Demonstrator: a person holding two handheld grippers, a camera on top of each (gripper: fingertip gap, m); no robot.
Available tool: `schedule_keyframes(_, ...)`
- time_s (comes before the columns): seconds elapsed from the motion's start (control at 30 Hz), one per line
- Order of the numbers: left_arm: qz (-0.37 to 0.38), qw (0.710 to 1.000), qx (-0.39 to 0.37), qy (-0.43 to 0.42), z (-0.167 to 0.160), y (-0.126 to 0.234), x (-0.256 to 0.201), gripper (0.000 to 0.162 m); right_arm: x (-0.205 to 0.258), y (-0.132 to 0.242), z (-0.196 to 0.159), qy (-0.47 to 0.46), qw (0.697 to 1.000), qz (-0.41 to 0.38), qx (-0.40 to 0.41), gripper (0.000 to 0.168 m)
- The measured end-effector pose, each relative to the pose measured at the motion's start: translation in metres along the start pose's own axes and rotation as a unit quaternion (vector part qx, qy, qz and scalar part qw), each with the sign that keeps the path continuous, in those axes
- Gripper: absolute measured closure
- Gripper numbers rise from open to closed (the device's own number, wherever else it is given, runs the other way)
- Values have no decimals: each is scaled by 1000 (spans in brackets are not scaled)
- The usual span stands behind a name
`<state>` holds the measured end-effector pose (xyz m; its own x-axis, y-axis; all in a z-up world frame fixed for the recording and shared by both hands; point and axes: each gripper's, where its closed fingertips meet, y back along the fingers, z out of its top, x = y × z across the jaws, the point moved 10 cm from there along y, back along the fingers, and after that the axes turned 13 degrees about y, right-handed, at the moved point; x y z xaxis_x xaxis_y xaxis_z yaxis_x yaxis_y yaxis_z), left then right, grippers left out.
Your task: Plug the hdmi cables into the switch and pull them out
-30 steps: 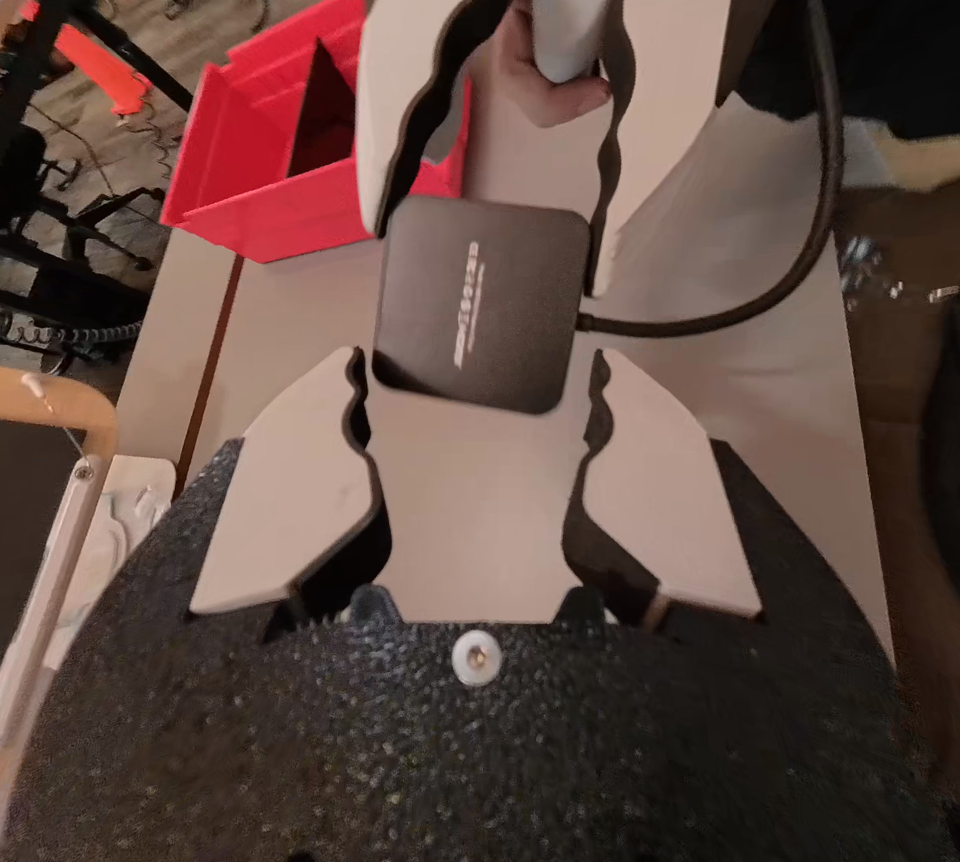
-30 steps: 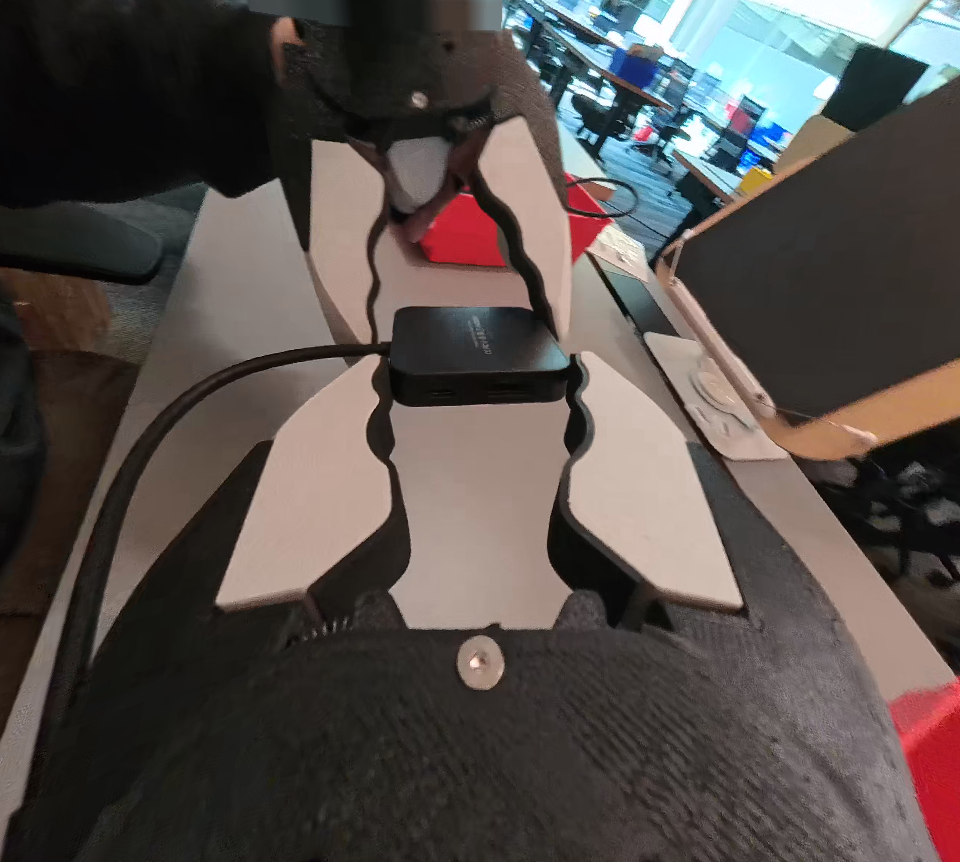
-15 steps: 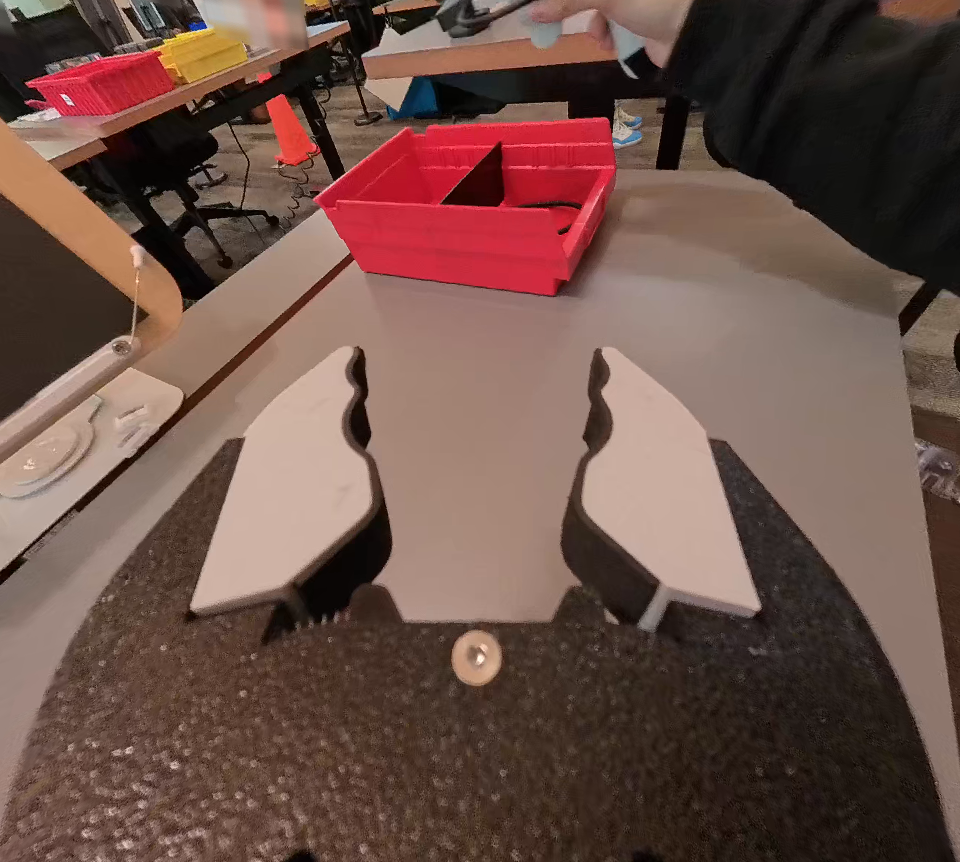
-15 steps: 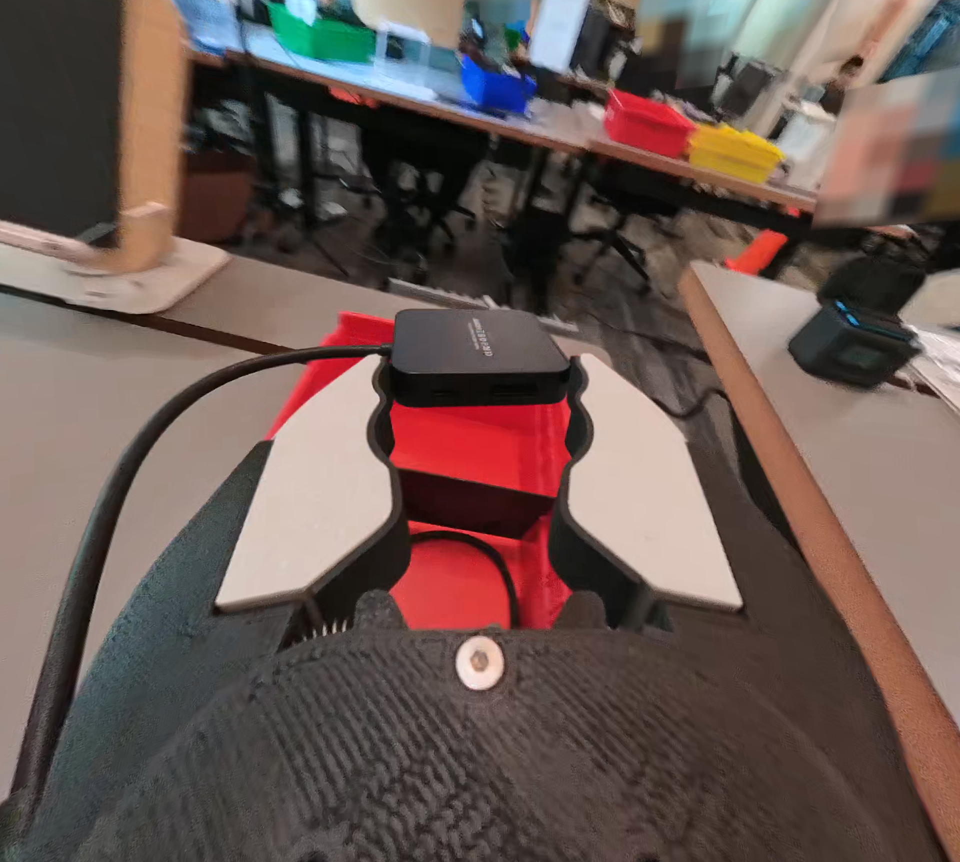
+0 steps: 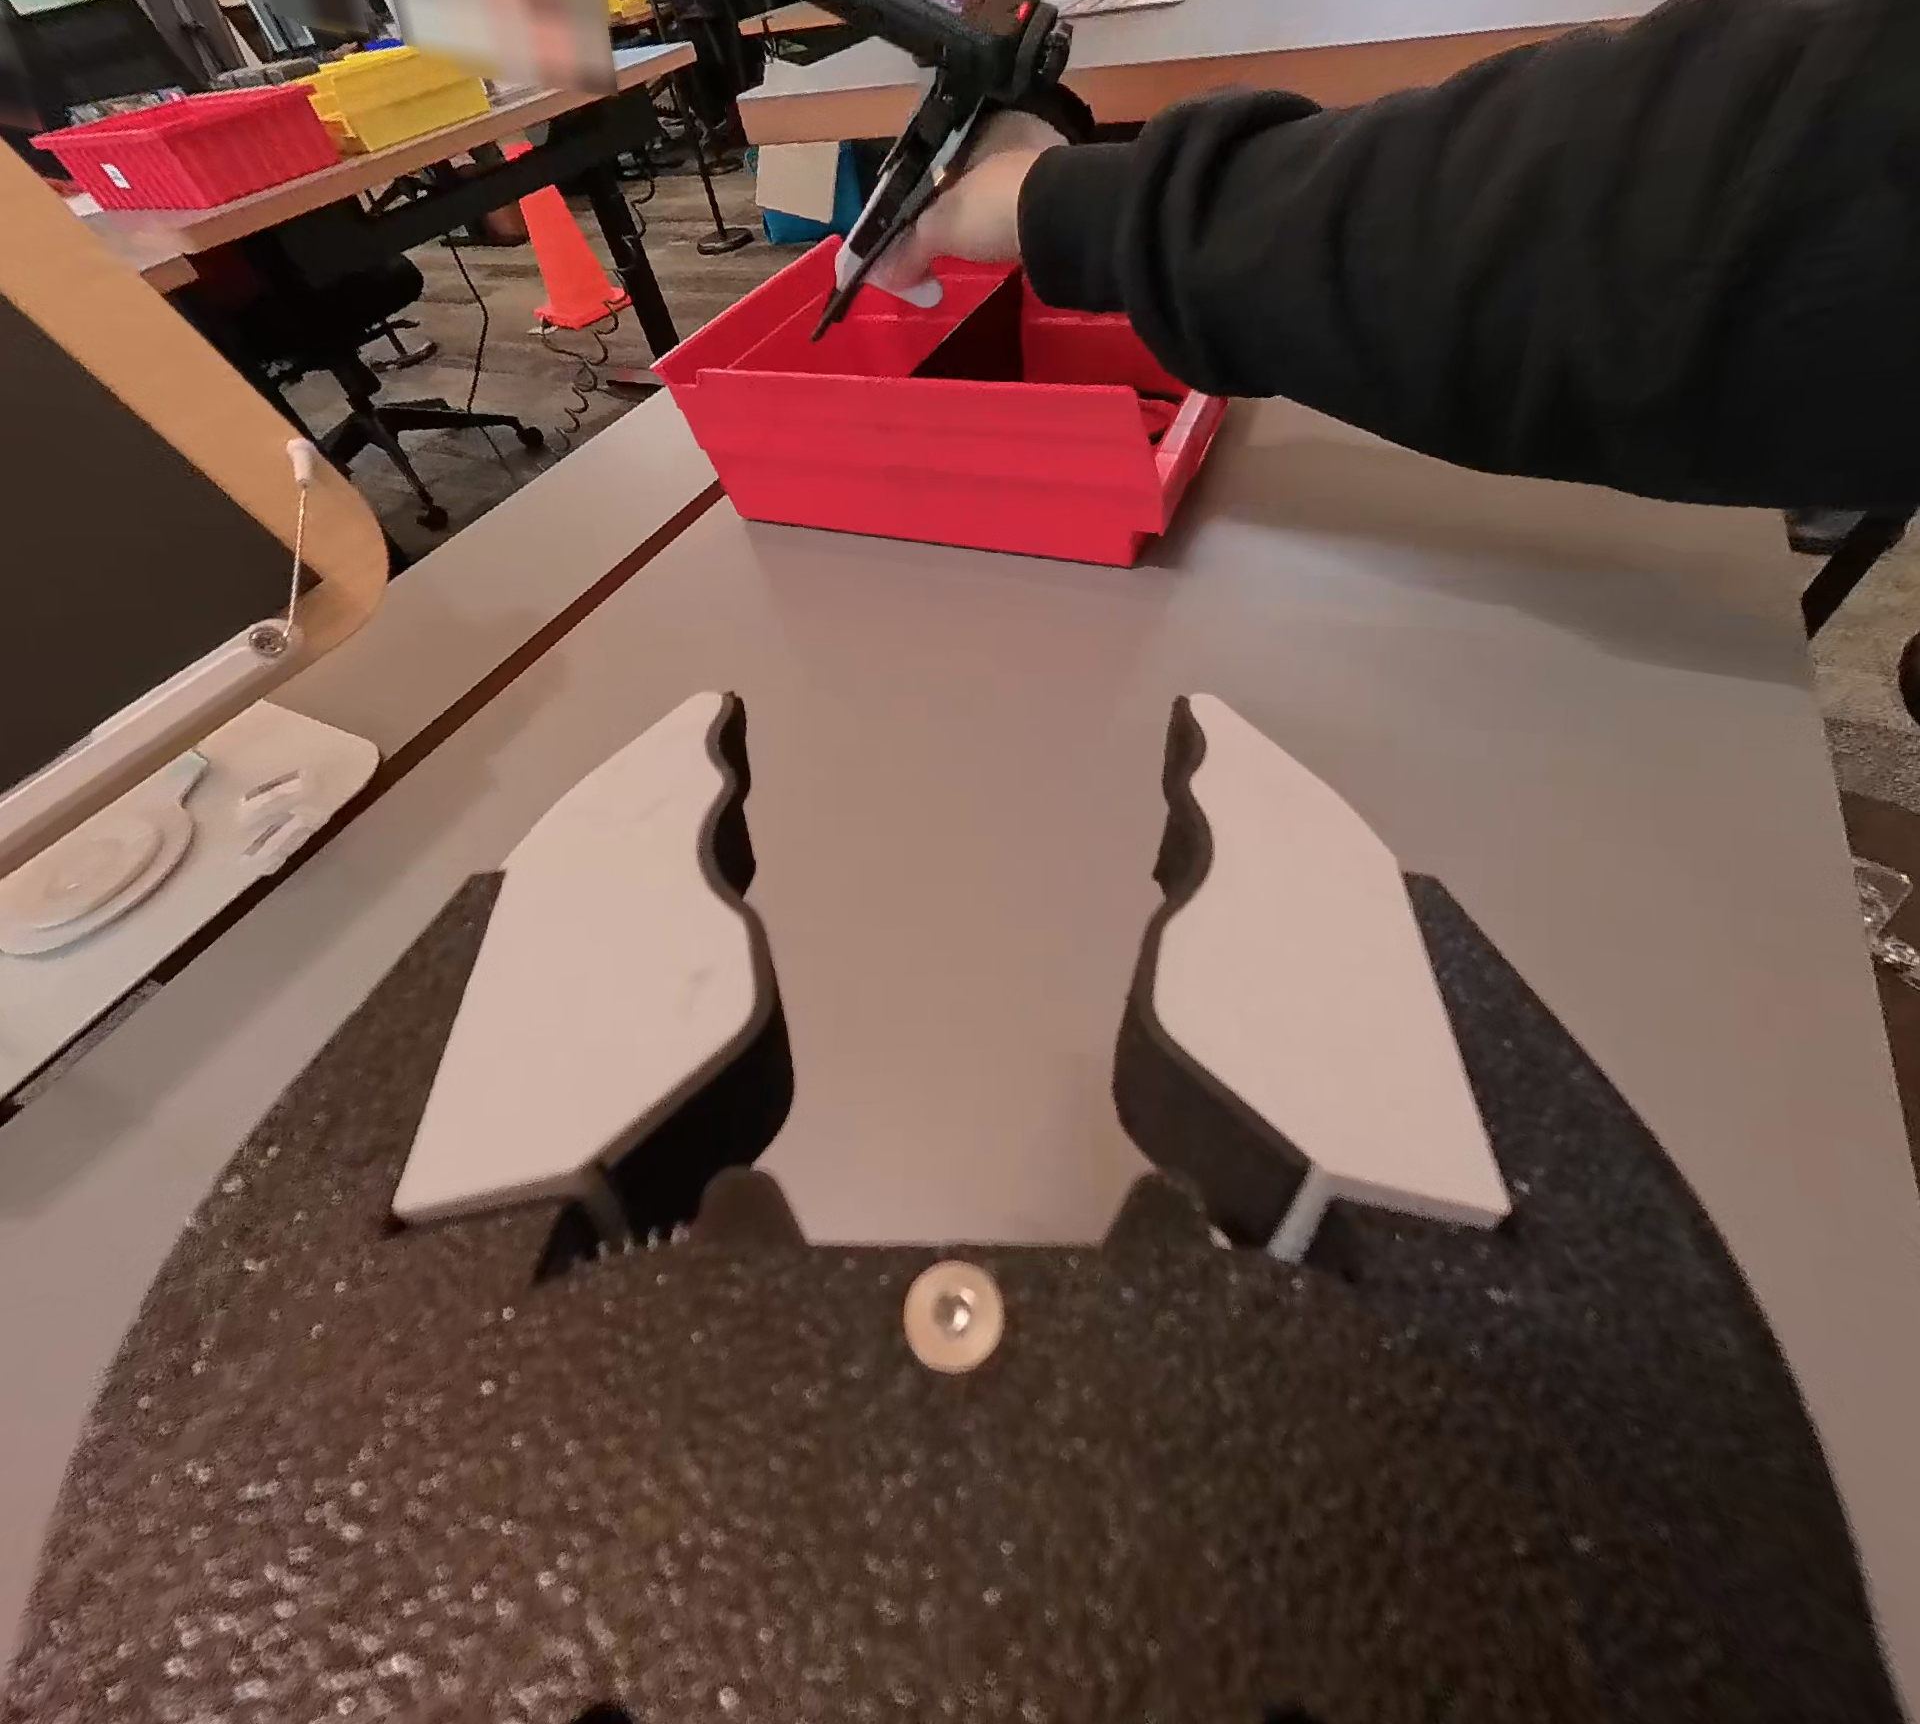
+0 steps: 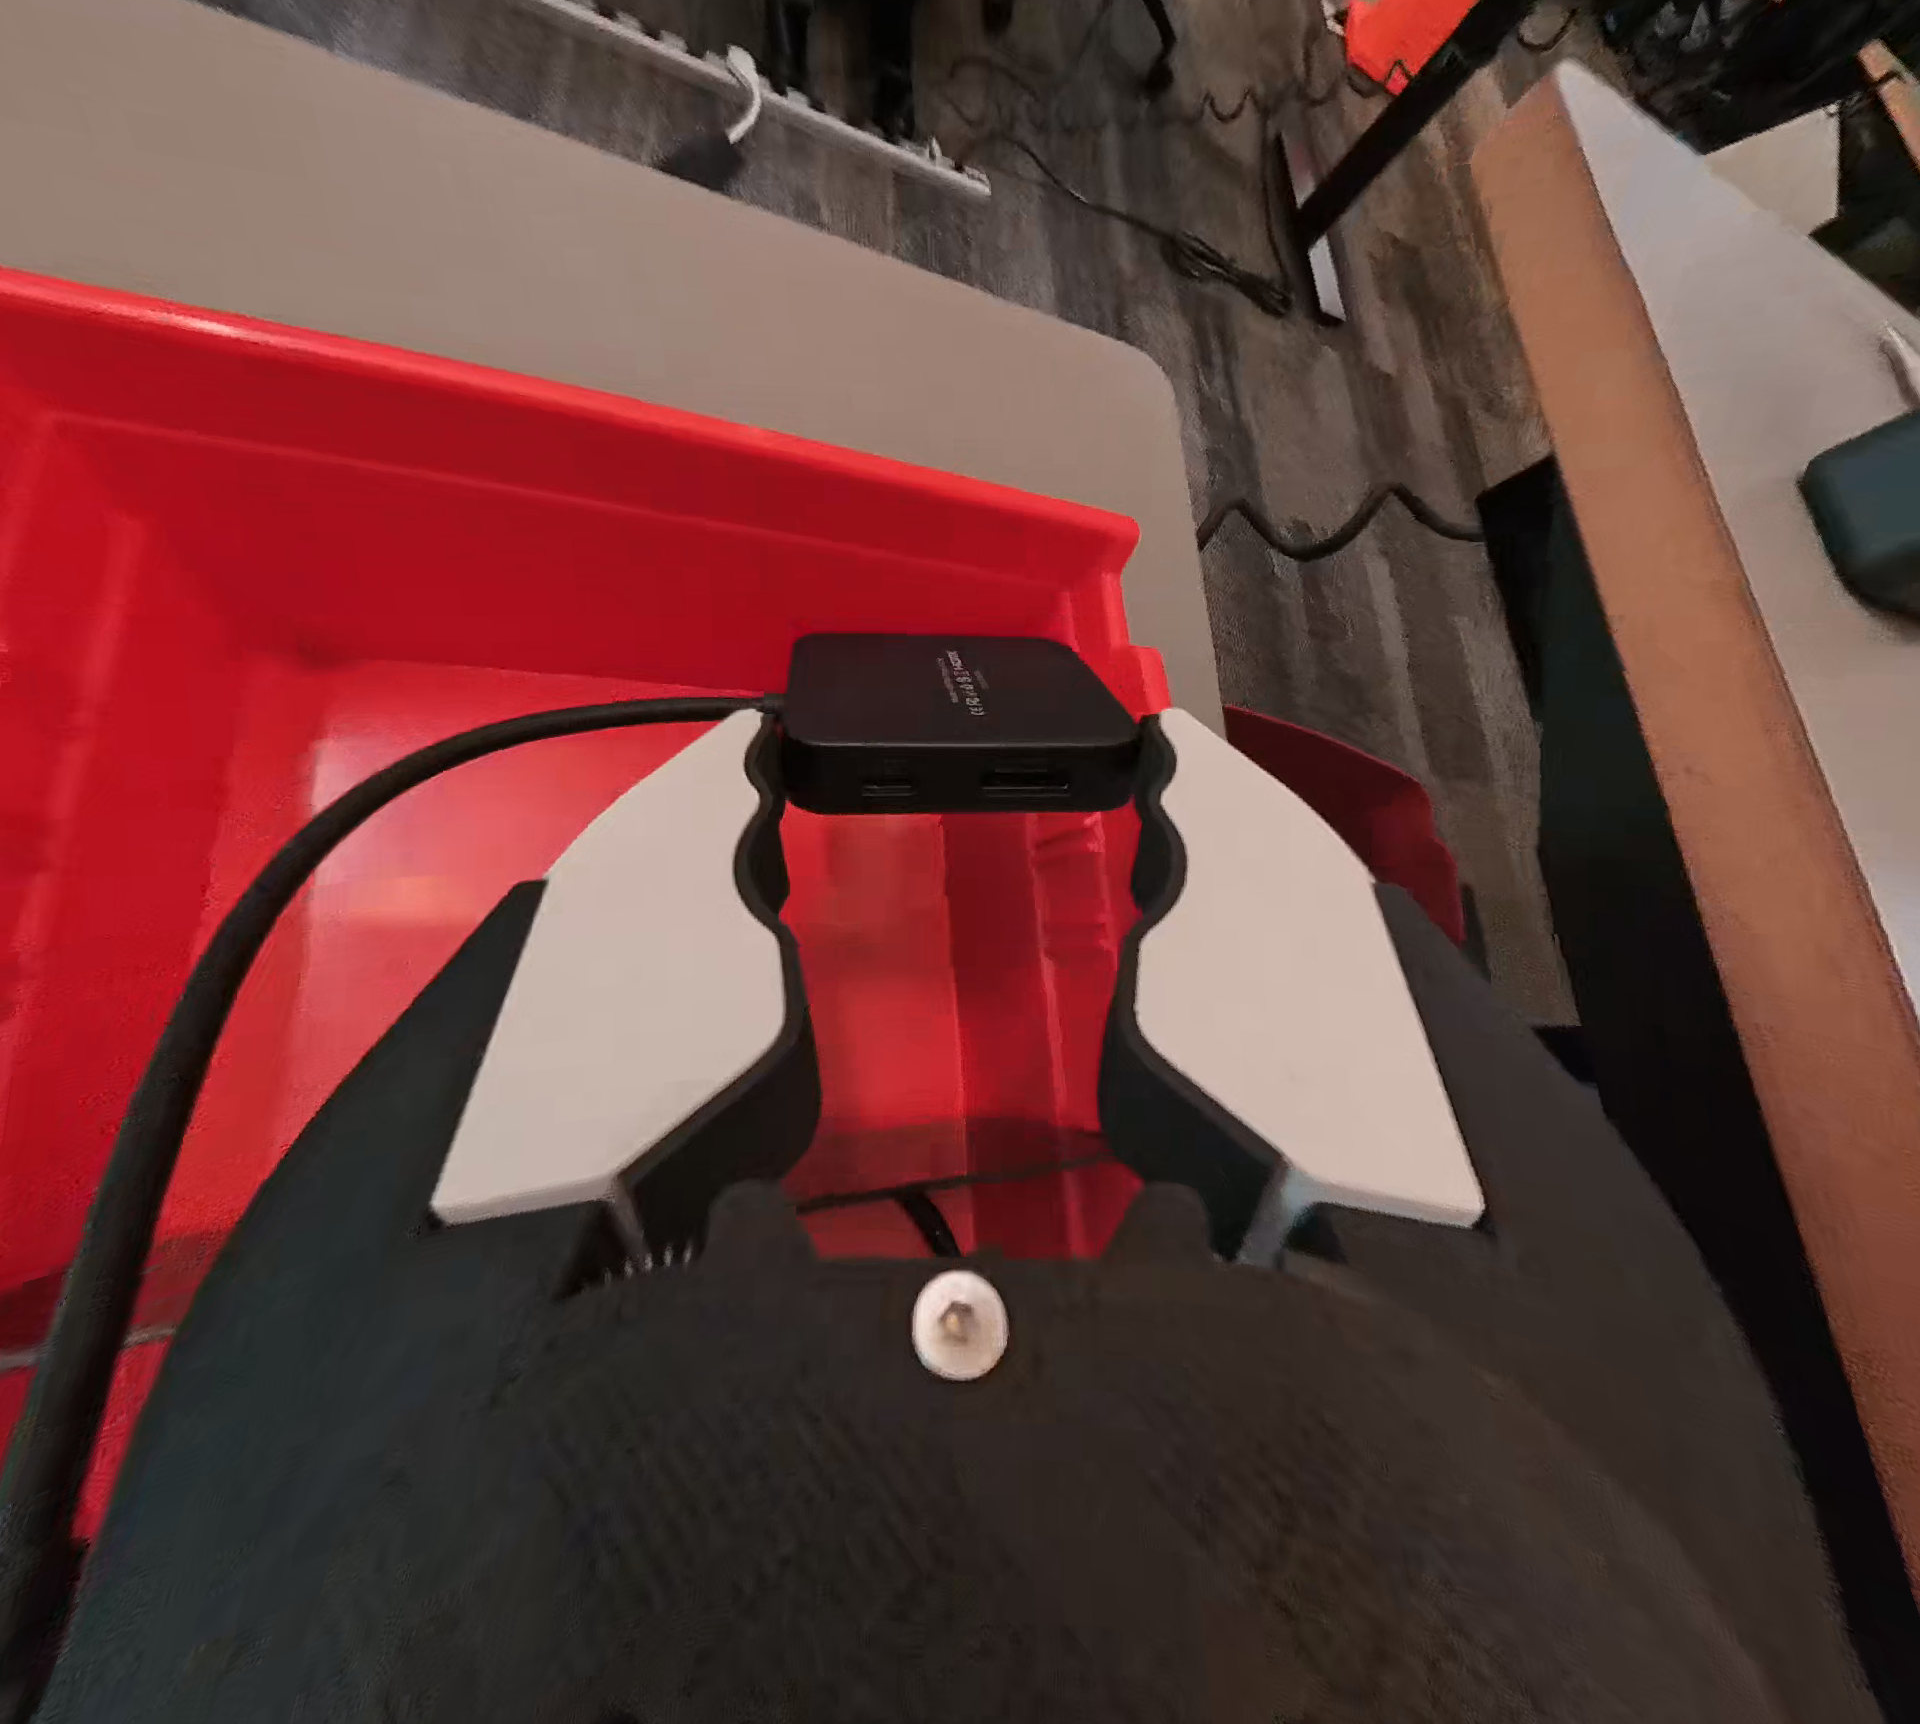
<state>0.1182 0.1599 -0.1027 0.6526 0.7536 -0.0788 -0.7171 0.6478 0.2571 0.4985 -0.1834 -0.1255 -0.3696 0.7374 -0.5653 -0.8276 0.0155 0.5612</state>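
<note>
My right gripper (image 6: 958, 729) is shut on the black HDMI switch (image 6: 951, 698), a flat square box with two empty ports facing me. Its black cable (image 6: 312, 843) trails off to the left. I hold the switch above the inside of the red bin (image 6: 416, 531). In the left wrist view the right gripper (image 5: 831, 318) dips into the far side of the red bin (image 5: 935, 469), held by a hand in a black sleeve (image 5: 1455, 240); the switch is hidden there. My left gripper (image 5: 956, 718) is open and empty over the grey table (image 5: 987, 625).
A black divider (image 5: 977, 334) splits the bin, and a thin black cable (image 6: 935, 1196) lies on its floor. A board on a white stand (image 5: 156, 552) is at the left. Other tables hold red and yellow bins (image 5: 281, 116). The table's far edge (image 6: 1143, 365) drops to floor.
My right gripper carried the switch away from the left gripper, over to the red bin, and now tips down into it. My left gripper stayed open and now faces the table, the switch gone from between its fingers.
</note>
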Motion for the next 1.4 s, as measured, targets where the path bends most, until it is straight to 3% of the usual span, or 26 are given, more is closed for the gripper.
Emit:
schedule_keyframes(0.33,-14,999,-9,35,-6,5,13,87,21,-9,-4,11,997,74,9,83)
schedule_keyframes(0.43,-14,999,-11,38,-5,7,13,87,13,5,-8,-15,996,87,-23,88)
schedule_keyframes(0.7,-6,999,-19,37,-1,10,11,87,7,89,-12,-80,971,152,-167,79)
schedule_keyframes(0.87,34,998,-31,41,4,22,14,89,41,157,-21,-94,929,202,-297,80)
schedule_keyframes(1.0,97,993,-41,60,7,46,28,92,71,193,-30,-82,905,227,-351,84)
schedule_keyframes(1.13,198,973,-33,110,-1,88,56,92,91,213,-38,-67,891,242,-377,88)
schedule_keyframes(1.27,341,922,10,185,-17,150,107,98,100,217,-46,-37,897,228,-377,90)
schedule_keyframes(1.4,377,875,29,303,-30,198,149,113,106,216,-52,-41,892,234,-385,91)
